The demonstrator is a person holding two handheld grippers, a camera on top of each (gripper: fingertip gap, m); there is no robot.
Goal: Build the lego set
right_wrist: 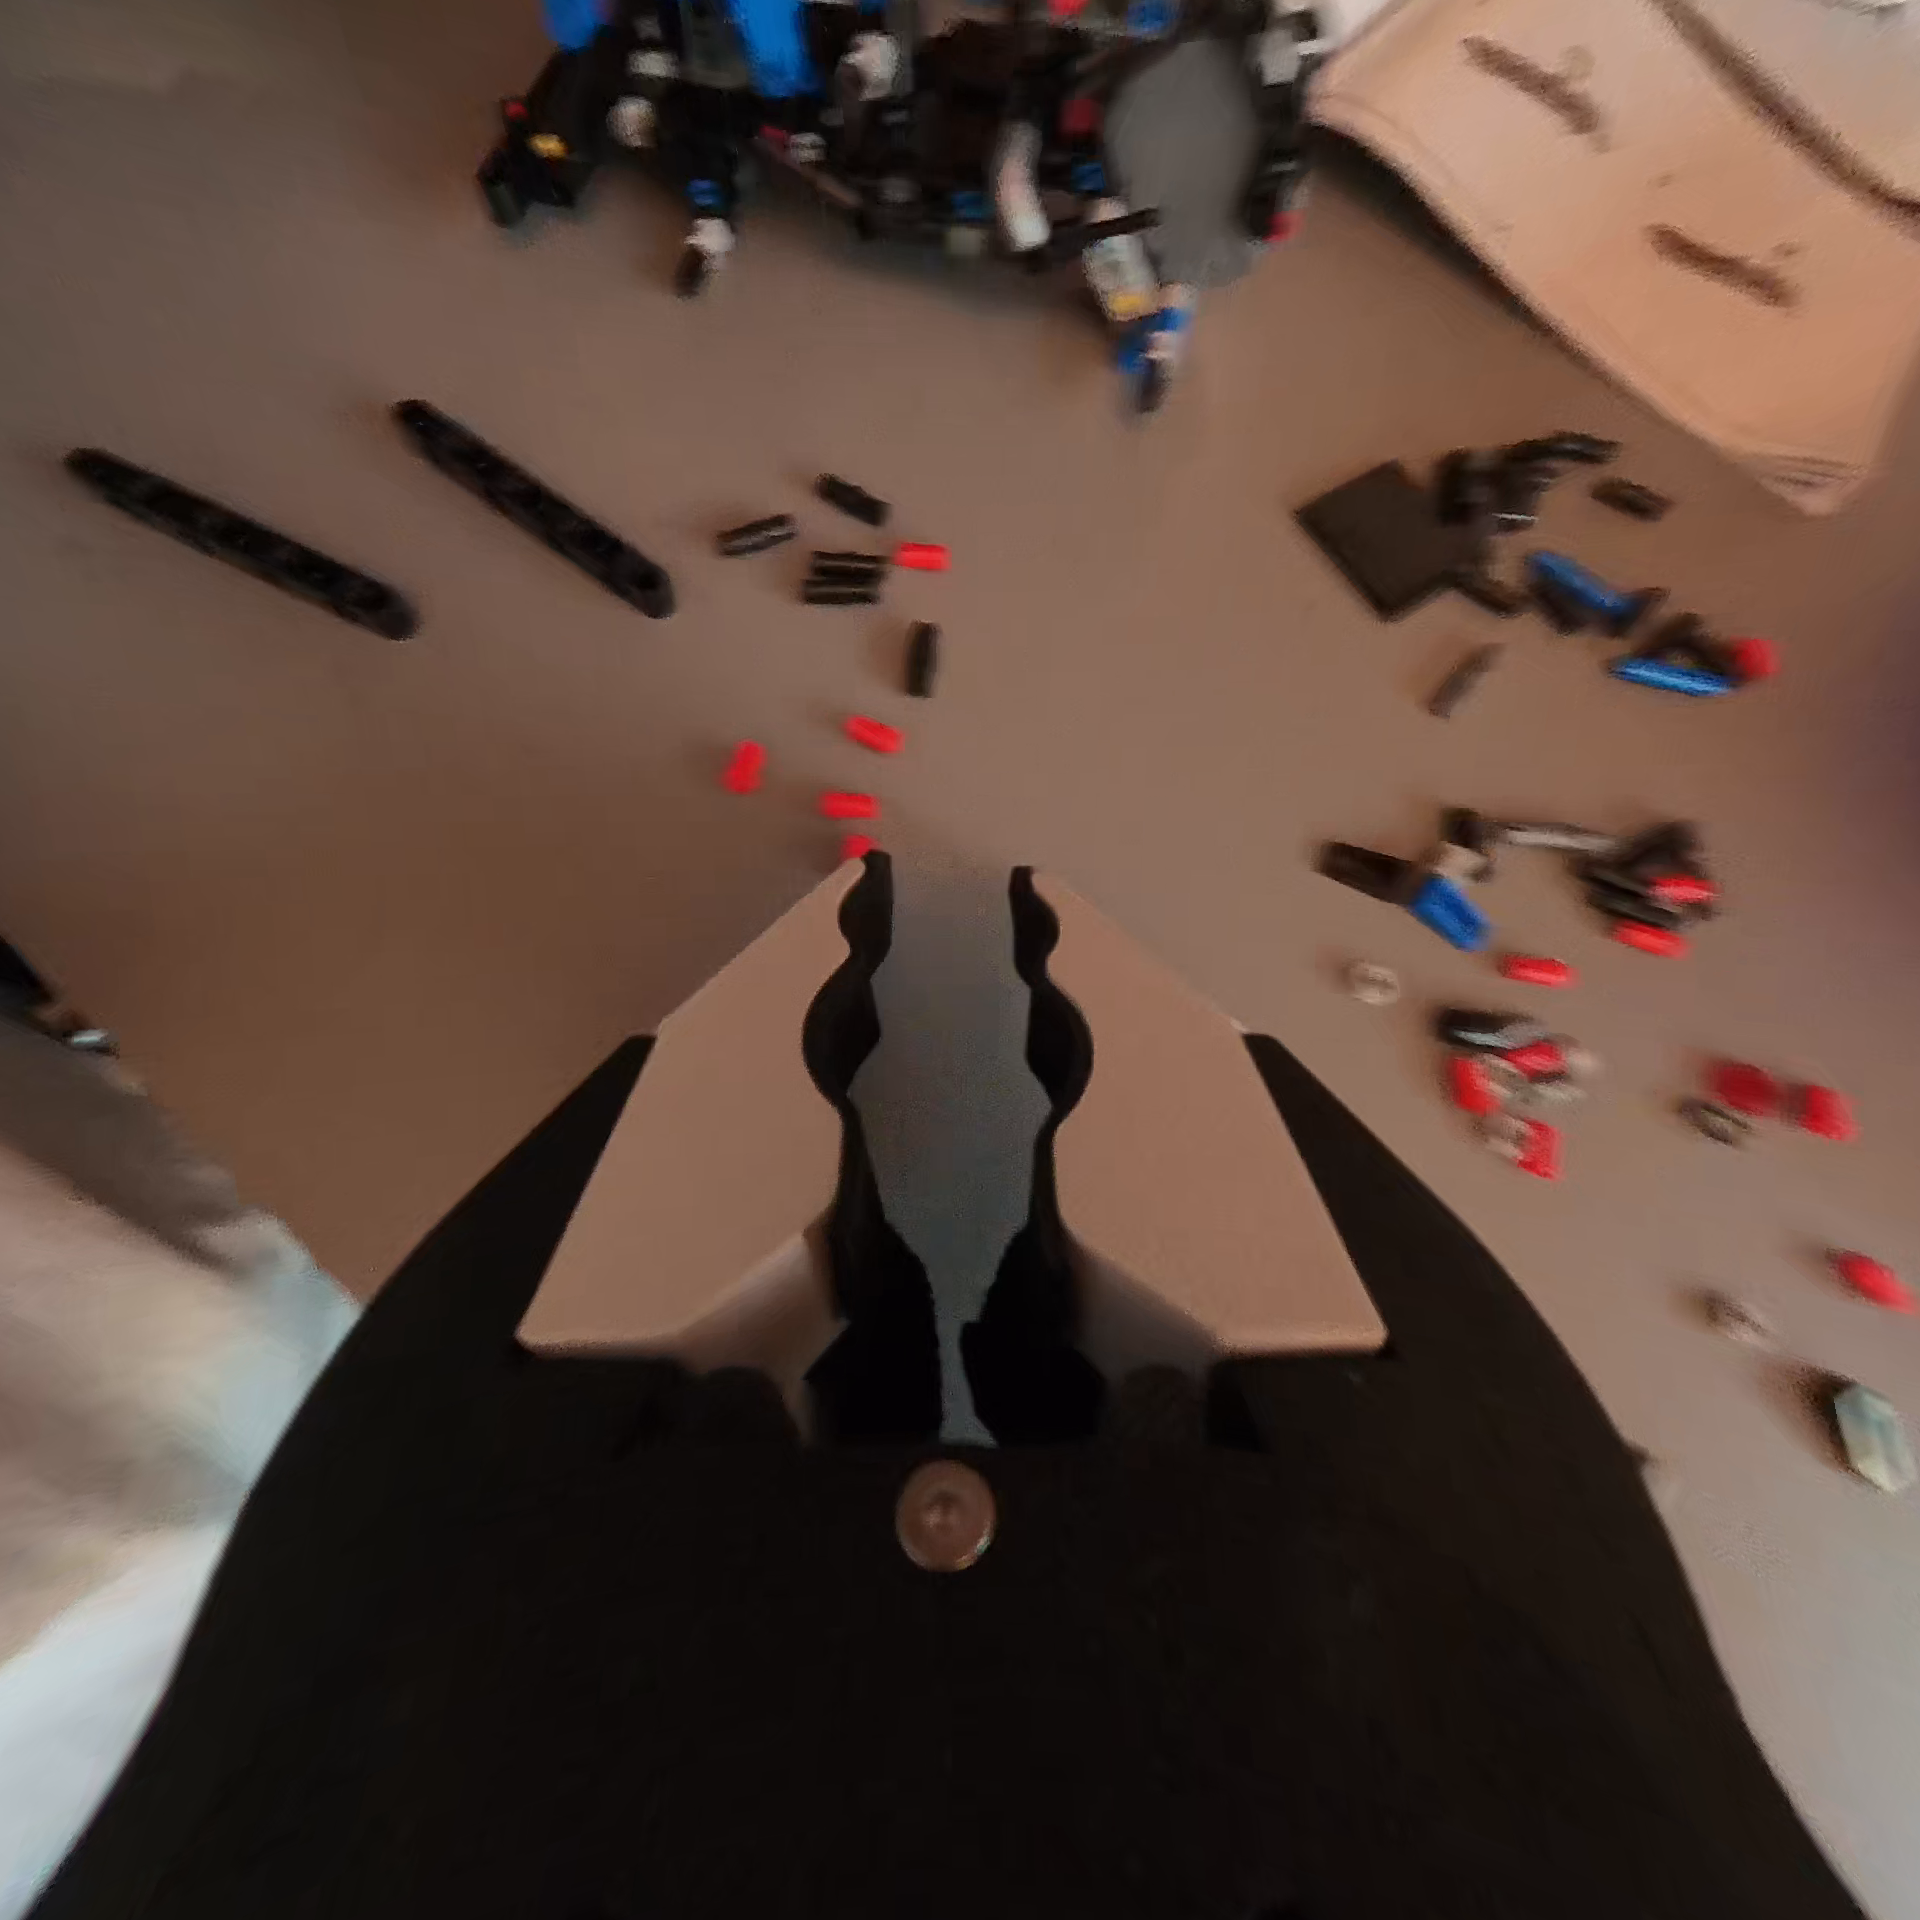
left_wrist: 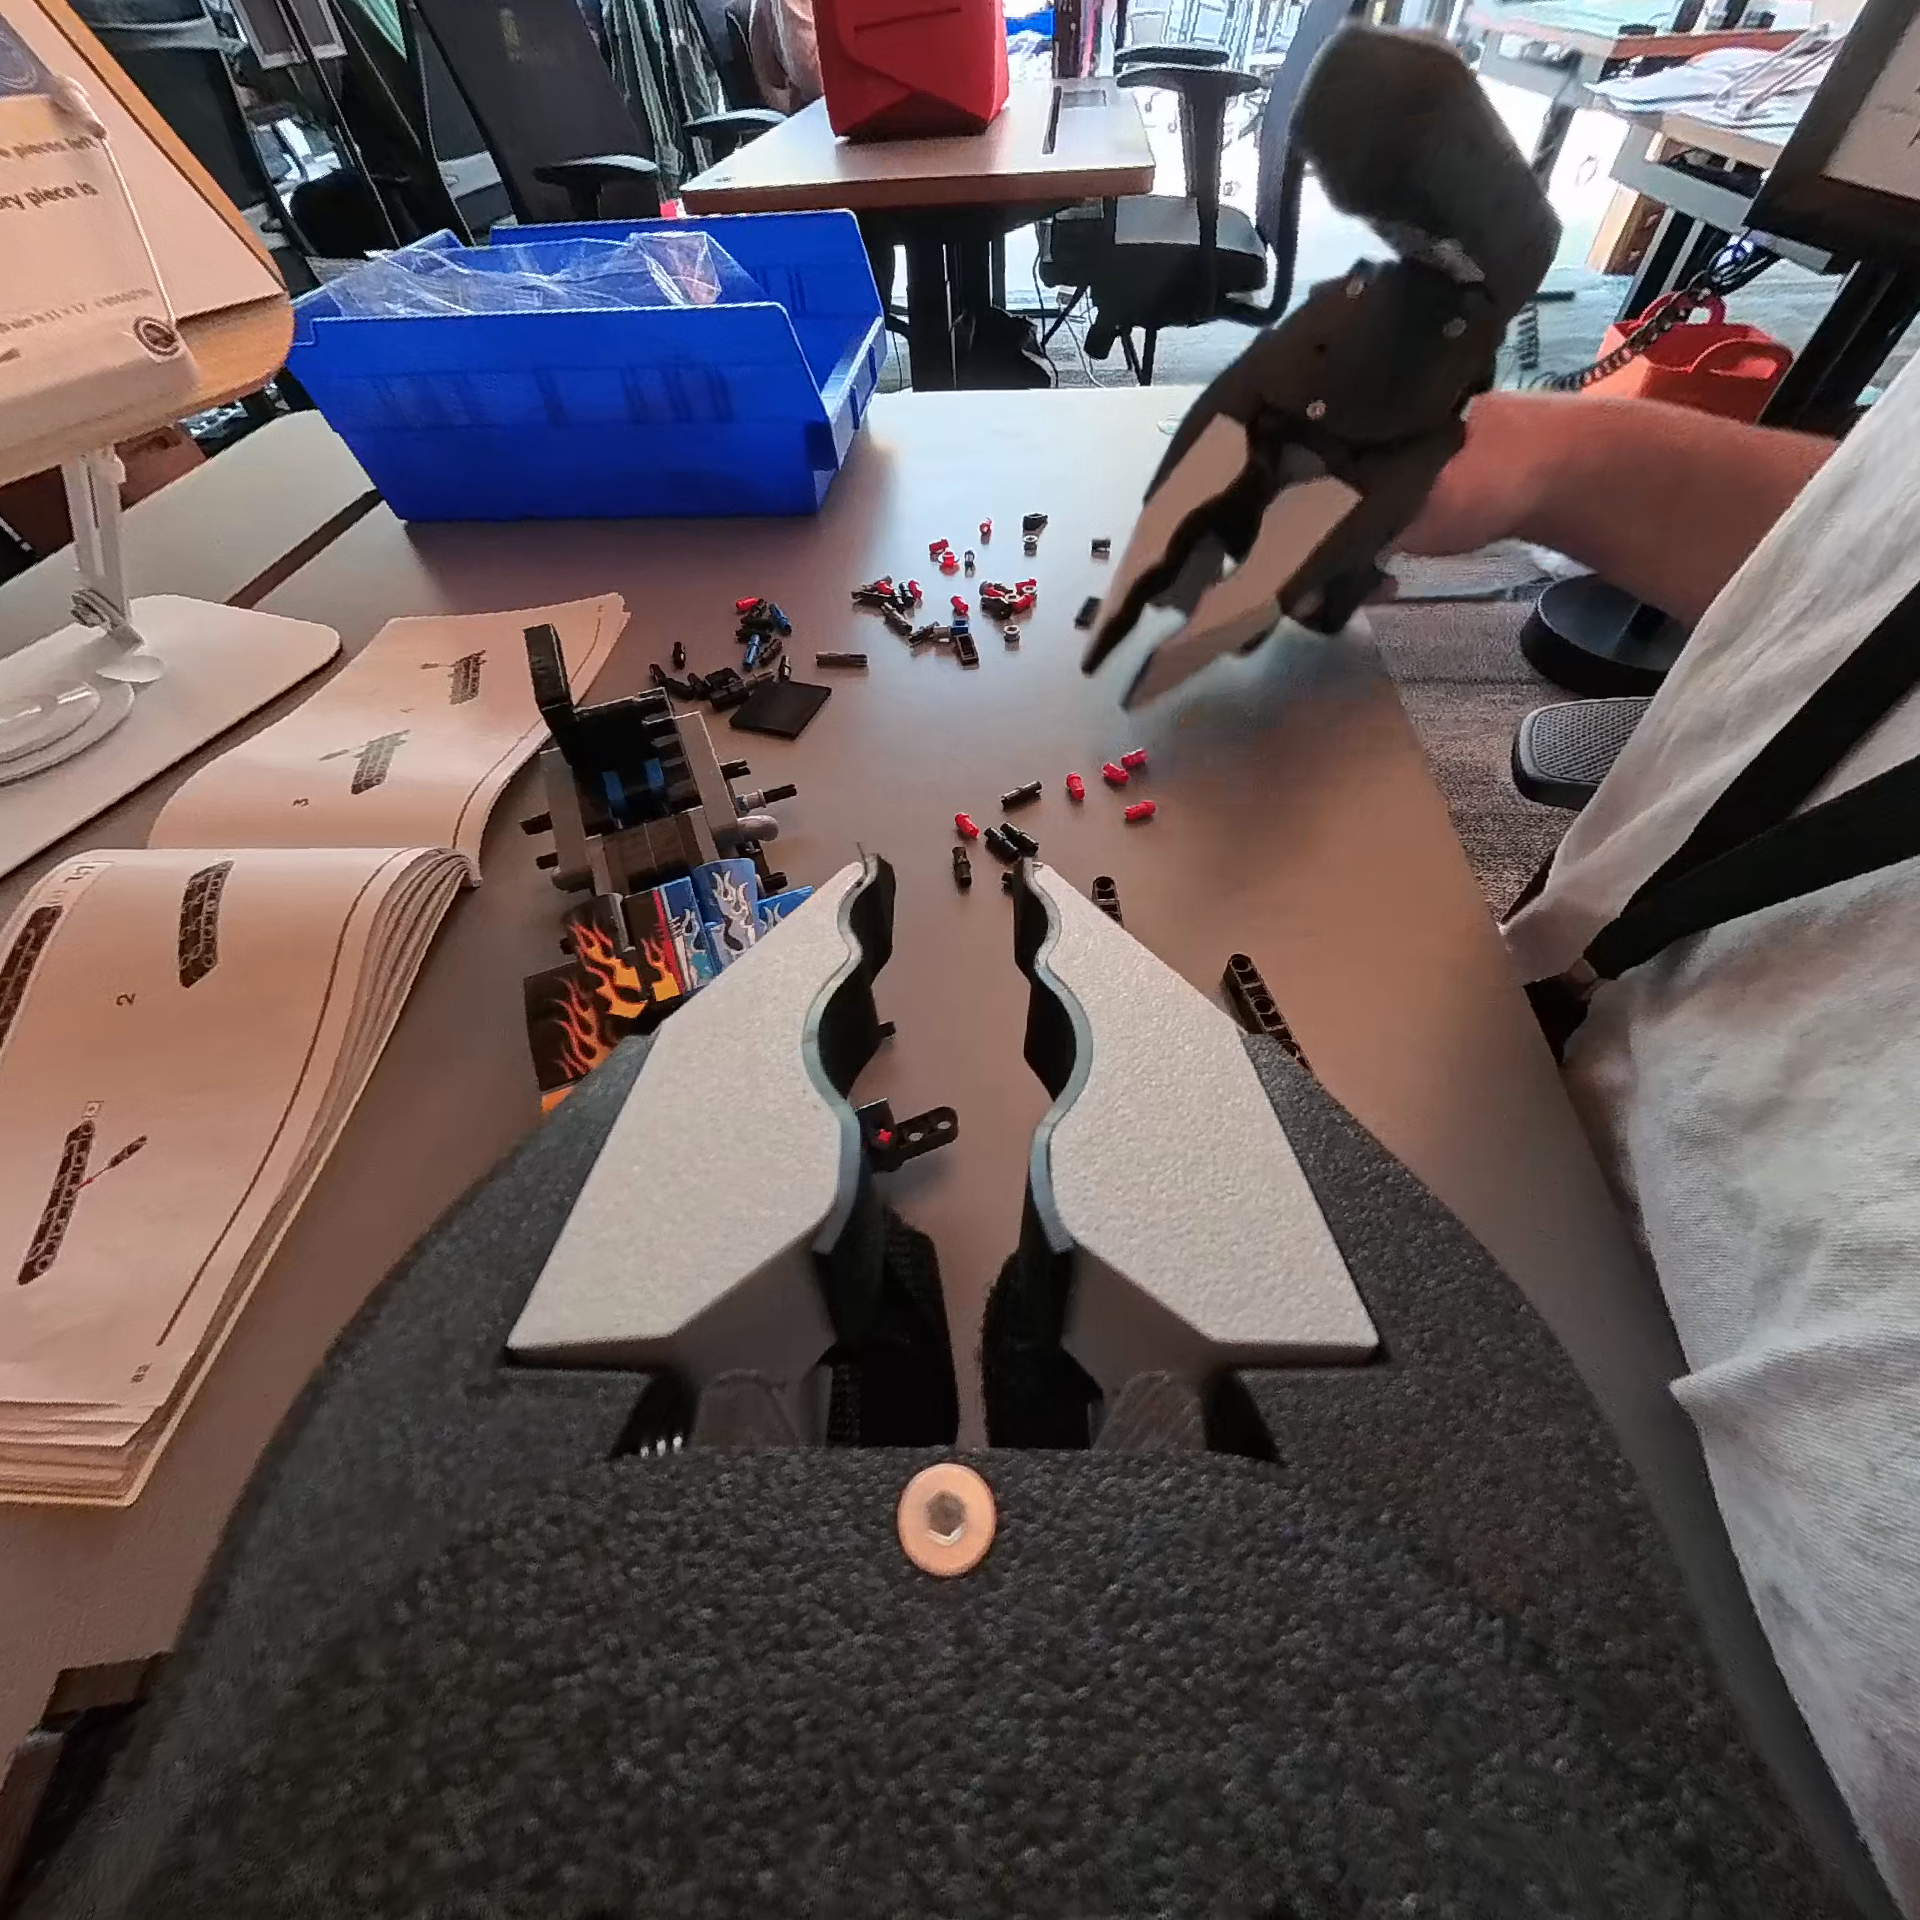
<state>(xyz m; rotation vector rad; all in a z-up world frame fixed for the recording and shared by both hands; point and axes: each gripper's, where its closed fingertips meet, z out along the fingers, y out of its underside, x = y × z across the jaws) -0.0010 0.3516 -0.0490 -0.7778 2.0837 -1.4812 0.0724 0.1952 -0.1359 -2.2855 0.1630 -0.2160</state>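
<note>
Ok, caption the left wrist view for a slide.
Open left gripper low over the table beside the part-built Lego model; open right gripper above loose red pins.

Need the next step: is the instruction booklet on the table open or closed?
Open. The instruction booklet lies spread flat left of the partly built Lego model, with printed pages facing up.

The left tool hangs low over the brown bench, its grey fingers apart with nothing between them. Just left sits a half-built black and blue lego model with flame stickers, beside an open paper instruction booklet. Small red pegs lie ahead, under the raised right tool, which is also parted.
</note>
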